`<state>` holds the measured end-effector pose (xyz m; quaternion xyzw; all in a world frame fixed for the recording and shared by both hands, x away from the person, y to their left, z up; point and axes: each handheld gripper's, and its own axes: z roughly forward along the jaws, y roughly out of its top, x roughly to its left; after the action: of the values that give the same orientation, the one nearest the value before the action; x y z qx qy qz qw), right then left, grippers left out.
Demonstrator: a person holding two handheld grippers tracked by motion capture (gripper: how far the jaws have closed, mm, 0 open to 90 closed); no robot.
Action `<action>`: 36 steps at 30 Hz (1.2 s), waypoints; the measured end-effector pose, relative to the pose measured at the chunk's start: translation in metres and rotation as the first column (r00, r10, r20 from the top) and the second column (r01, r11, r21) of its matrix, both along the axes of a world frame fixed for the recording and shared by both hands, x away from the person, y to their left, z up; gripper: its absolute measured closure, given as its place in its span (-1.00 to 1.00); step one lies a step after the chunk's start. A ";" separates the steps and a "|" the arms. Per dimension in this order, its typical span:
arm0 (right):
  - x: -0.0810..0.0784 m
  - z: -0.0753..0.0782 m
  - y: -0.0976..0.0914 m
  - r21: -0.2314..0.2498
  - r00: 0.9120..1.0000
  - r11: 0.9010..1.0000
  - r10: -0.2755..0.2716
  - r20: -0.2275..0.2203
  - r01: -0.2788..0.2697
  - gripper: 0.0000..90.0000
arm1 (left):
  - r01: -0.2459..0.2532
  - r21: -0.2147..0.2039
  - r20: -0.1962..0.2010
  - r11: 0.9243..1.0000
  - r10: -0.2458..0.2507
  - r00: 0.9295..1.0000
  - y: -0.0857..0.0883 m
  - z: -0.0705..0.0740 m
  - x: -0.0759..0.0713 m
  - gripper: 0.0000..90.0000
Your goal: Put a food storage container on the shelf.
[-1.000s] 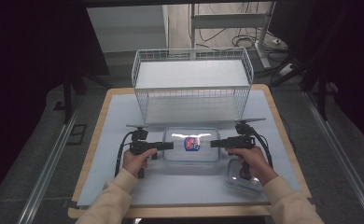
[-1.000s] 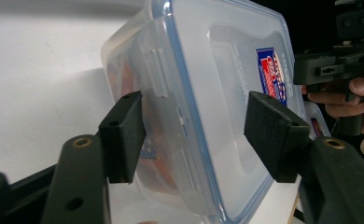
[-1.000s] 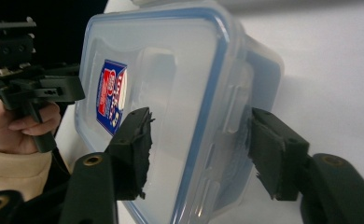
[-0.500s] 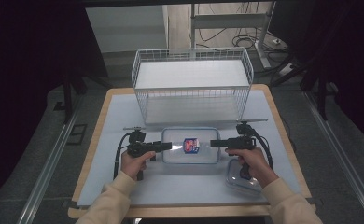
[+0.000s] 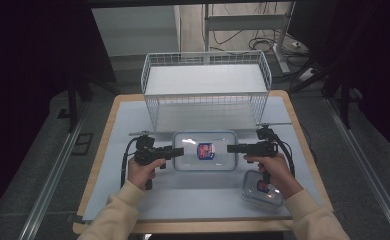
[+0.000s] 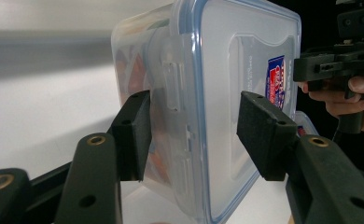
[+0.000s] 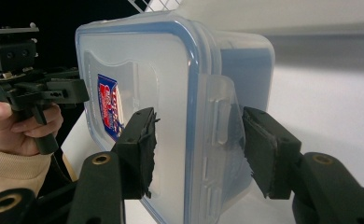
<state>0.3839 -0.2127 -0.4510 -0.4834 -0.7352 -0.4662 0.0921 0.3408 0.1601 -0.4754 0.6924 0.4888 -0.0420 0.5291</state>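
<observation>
One large lidded container point(image 5: 205, 151) hangs above the table's mat point(image 5: 133, 115), just before one wire basket point(image 5: 206, 85). Two grippers clamp its ends, left gripper point(image 5: 177, 151) and right gripper point(image 5: 231, 148); the left's jaws just tightened. One smaller container point(image 5: 263, 189) lies near the right hand.

The clear rectangular plastic container point(image 5: 205, 150) has a blue-edged lid and a red-and-blue label. A smaller clear plastic box point(image 5: 263, 189) near the counter's right front corner carries a similar label. The white wire basket point(image 5: 206, 89) stands at the pale blue counter's point(image 5: 123, 125) back edge.
</observation>
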 end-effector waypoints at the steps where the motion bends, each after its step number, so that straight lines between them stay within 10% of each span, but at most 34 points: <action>1: 0.000 0.004 -0.001 0.001 1.000 1.000 0.001 0.017 -0.001 0.02 | 0.001 0.001 0.005 1.000 -0.001 1.000 0.000 0.002 0.000 0.03; 36: 0.005 0.079 0.000 0.023 0.976 0.999 0.019 0.218 -0.024 0.04 | -0.005 0.014 0.150 1.000 0.003 0.989 0.002 0.082 0.009 0.05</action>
<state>0.3891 -0.2127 -0.3722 -0.4203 -0.7400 -0.5247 0.0223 0.3499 0.1625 -0.3932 0.6965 0.4494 0.0147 0.5592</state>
